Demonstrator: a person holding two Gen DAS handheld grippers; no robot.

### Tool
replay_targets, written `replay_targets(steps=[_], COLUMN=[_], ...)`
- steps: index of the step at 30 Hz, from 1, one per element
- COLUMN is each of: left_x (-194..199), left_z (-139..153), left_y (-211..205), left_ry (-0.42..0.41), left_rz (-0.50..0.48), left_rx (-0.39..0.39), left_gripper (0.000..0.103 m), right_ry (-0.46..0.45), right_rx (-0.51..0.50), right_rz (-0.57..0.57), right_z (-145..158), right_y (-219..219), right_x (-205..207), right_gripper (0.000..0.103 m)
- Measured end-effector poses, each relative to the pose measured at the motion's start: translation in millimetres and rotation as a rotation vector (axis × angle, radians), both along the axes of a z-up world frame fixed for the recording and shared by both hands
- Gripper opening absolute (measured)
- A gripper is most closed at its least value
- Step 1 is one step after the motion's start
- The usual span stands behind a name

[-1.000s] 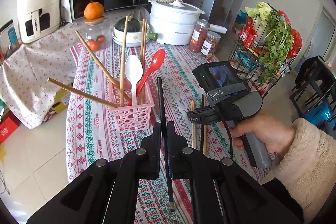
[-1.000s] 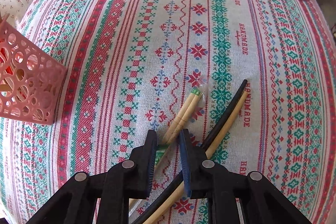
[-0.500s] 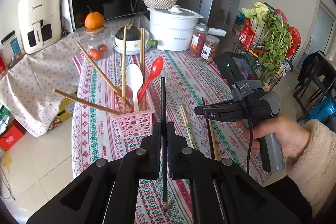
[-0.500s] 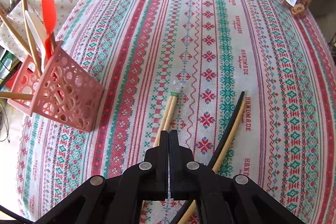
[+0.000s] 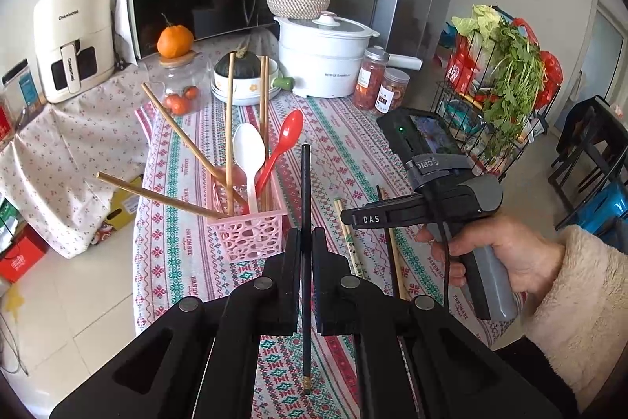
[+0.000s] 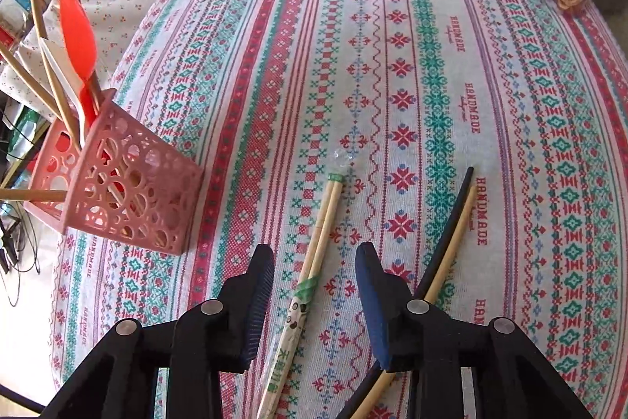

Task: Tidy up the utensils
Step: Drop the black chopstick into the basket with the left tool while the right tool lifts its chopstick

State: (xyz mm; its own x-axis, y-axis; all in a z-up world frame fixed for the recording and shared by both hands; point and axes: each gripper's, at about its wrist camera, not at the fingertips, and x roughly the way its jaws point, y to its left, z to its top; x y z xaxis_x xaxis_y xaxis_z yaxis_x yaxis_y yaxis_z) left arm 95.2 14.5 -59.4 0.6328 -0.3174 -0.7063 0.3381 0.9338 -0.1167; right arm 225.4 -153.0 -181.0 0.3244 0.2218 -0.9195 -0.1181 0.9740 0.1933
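Observation:
My left gripper is shut on a black chopstick and holds it upright above the table, just right of the pink basket. The basket holds several wooden chopsticks, a white spoon and a red spoon; it also shows in the right wrist view. My right gripper is open over a wrapped pair of wooden chopsticks lying on the cloth. A black chopstick and a wooden chopstick lie to its right.
The patterned tablecloth covers the table. At the back stand a white cooker, two jars, a bowl with a squash and a glass jar with tomatoes. A vegetable rack stands right of the table.
My right gripper has risen, drawn back and opened from shut. My left gripper has pulled back and up with the black chopstick still in it.

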Motion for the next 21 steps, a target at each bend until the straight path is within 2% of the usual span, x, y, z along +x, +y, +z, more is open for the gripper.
replay_targets(steps=[4, 5, 7, 8, 11, 12, 21], left_x=[1, 2, 3, 3, 3, 1, -16], left_z=[-1, -1, -1, -1, 2, 4, 33], left_y=[5, 7, 10, 11, 15, 16, 21], left_ry=[0.004, 0.005, 0.005, 0.006, 0.001, -0.006, -0.107], left_rz=[0.010, 0.012, 0.017, 0.020, 0.036, 0.042, 0.056], left_rx=[-0.002, -0.001, 0.000, -0.001, -0.013, -0.018, -0.061], left_gripper=[0.005, 0.005, 0.005, 0.005, 0.005, 0.005, 0.005], right_ry=[0.034, 0.009, -0.002, 0.003, -0.022, -0.044, -0.305], right_rx=[-0.134, -0.171, -0.208, -0.196, -0.164, -0.164, 0.018], right_rz=[0.023, 0.027, 0.049, 0.054, 0.052, 0.042, 0.005], right_z=[-23, -25, -24, -24, -19, -13, 75], right_y=[20, 24, 33, 34, 34, 32, 2], right_x=[12, 11, 9, 8, 2, -1, -60], right_gripper=[0.040, 0.040, 0.021, 0.013, 0.009, 0.004, 0.004])
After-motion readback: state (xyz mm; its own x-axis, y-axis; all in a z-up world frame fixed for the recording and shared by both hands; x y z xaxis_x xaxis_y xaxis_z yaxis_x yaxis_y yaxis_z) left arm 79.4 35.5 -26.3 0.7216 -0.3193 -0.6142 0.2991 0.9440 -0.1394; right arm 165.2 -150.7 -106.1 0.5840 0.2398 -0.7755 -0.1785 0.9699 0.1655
